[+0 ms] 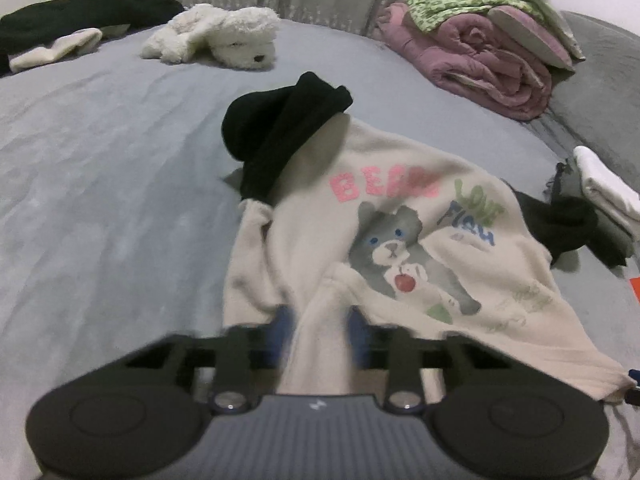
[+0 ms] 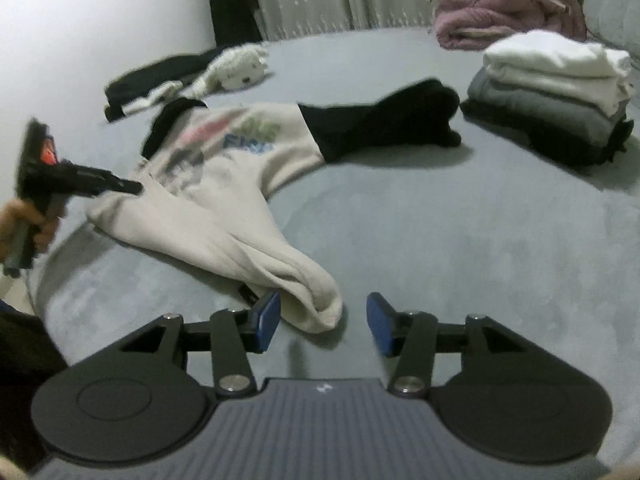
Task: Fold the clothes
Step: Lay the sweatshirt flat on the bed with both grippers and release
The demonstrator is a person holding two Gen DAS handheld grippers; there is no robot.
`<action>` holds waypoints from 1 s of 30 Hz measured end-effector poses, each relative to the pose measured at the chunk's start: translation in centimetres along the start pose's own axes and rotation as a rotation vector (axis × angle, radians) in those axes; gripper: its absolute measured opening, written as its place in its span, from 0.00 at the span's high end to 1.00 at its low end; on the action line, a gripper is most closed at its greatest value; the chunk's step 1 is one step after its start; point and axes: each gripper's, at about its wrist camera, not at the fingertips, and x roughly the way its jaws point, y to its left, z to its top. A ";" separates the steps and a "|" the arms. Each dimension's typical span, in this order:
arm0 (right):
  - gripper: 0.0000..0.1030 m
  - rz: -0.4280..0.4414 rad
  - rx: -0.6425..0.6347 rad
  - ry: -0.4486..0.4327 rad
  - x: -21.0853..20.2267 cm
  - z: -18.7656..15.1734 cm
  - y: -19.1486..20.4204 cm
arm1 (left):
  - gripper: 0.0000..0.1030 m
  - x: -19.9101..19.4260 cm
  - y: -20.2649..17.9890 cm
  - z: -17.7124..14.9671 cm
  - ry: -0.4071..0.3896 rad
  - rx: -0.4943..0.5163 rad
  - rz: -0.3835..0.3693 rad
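A cream sweatshirt (image 1: 400, 240) with black sleeves and a bear print lies on the grey bed. My left gripper (image 1: 320, 328) is shut on a fold of its hem, the cloth bunched between the blue pads. In the right wrist view the sweatshirt (image 2: 224, 184) stretches from the left gripper (image 2: 136, 189) at the left towards me. My right gripper (image 2: 324, 320) is open; the cloth's near corner (image 2: 316, 300) lies between its blue pads (image 2: 268, 320), close to the left one. One black sleeve (image 2: 384, 124) lies spread to the right.
A stack of folded white and grey clothes (image 2: 552, 92) sits at the right. A rolled pink blanket (image 1: 492, 64) with green cloth on it lies at the back. A white plush dog (image 1: 224, 40) and dark clothes (image 1: 80, 16) lie at the far left.
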 end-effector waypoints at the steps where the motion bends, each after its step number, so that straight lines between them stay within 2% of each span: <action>1: 0.49 -0.010 -0.010 0.011 0.5 0.0 0.2 | 0.89 -0.3 0.2 -0.1 -0.010 -0.016 0.003; 2: 0.49 -0.016 -0.021 0.014 0.8 -0.1 0.4 | 0.90 -0.7 0.4 -0.3 -0.020 -0.032 0.004; 4: 0.59 -0.026 -0.033 -0.011 1.1 -0.4 1.1 | 0.91 -1.8 1.0 -0.8 -0.048 -0.086 -0.018; 5: 0.74 -0.029 -0.029 -0.025 1.2 -0.5 1.3 | 0.92 -2.4 1.2 -1.2 -0.065 -0.094 -0.031; 7: 0.77 -0.063 -0.023 -0.057 0.8 -0.5 1.7 | 0.92 -3.8 1.5 -2.0 -0.099 -0.109 -0.057; 9: 0.85 -0.102 -0.020 -0.091 0.2 -0.5 2.2 | 0.92 -5.4 1.8 -2.8 -0.131 -0.115 -0.089; 13: 0.86 -0.151 -0.016 -0.160 -2.3 -0.5 3.3 | 0.92 -8.6 2.0 -4.5 -0.180 -0.071 -0.149; 17: 0.87 -0.225 -0.116 -0.199 -4.4 -0.4 5.5 | 0.95 -11.1 2.1 -6.0 -0.213 -0.002 -0.154; 20: 0.87 -0.246 -0.185 -0.219 -5.8 -0.3 6.8 | 0.95 -12.3 2.7 -7.4 -0.225 0.018 -0.168; 25: 0.87 -0.301 -0.332 -0.207 -6.7 -1.5 8.6 | 0.95 -13.9 3.7 -9.8 -0.229 0.047 -0.210; 30: 0.87 -0.316 -0.381 -0.154 -6.9 -4.0 9.1 | 0.95 -16.0 4.9 -12.0 -0.237 0.102 -0.290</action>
